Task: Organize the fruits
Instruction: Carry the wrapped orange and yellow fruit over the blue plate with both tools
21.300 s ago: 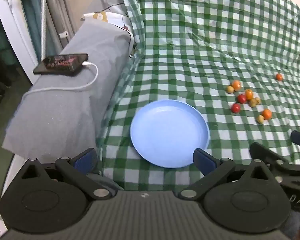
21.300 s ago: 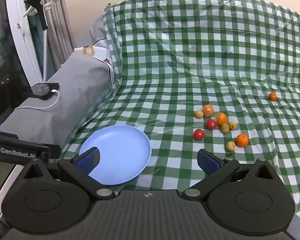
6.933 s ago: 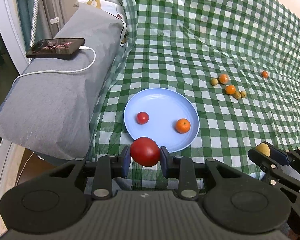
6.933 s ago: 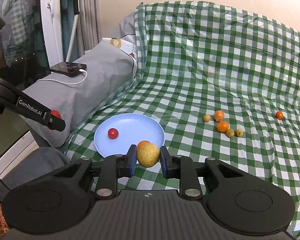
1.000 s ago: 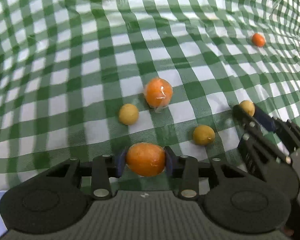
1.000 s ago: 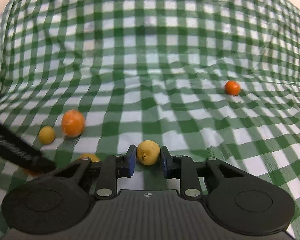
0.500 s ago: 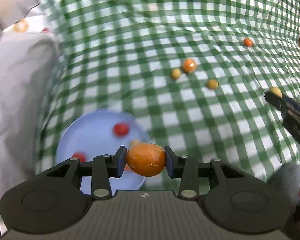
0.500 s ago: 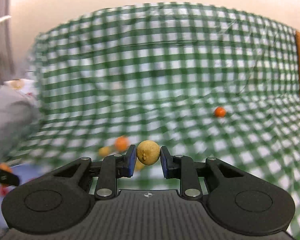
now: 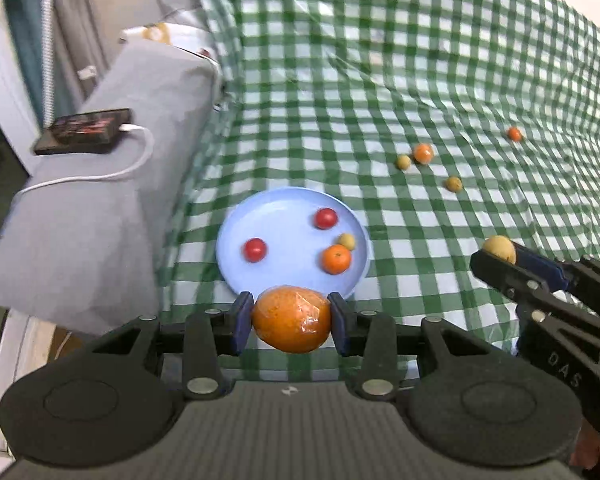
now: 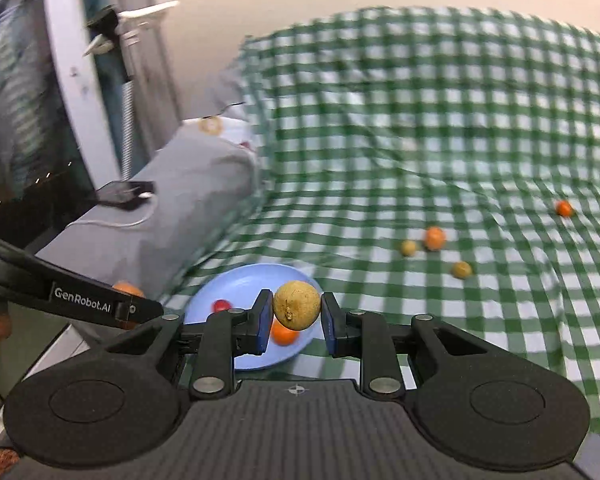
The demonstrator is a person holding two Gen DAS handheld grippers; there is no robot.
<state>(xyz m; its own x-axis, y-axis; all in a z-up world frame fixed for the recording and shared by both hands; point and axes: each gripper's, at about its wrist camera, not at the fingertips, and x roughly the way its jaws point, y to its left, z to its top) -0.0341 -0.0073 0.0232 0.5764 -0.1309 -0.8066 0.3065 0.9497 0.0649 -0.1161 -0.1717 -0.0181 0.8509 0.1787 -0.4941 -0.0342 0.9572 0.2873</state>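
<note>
While the left gripper (image 9: 291, 322) clamps a plastic-wrapped orange (image 9: 291, 319) between its blue pads, the right gripper (image 10: 293, 322) pinches a small tan fruit (image 10: 297, 305) the same way. Just beyond the left gripper's tips lies a blue plate (image 9: 236, 276) on the green checked cloth (image 9: 380, 60). On the plate sit two red fruits (image 9: 255, 249), a small orange (image 9: 336, 259) and a yellow fruit (image 9: 347, 241) touching it. Farther ahead and to the right of the left gripper, three fruits (image 9: 423, 153) lie loose on the cloth, with one tiny orange one (image 9: 514, 134) well apart beyond them. To the left of the plate a phone (image 9: 85, 131) on a white cable rests on a grey cushion (image 9: 100, 208). From the right gripper, the plate shows directly behind the held fruit, and the left gripper reaches in from the left edge.
</note>
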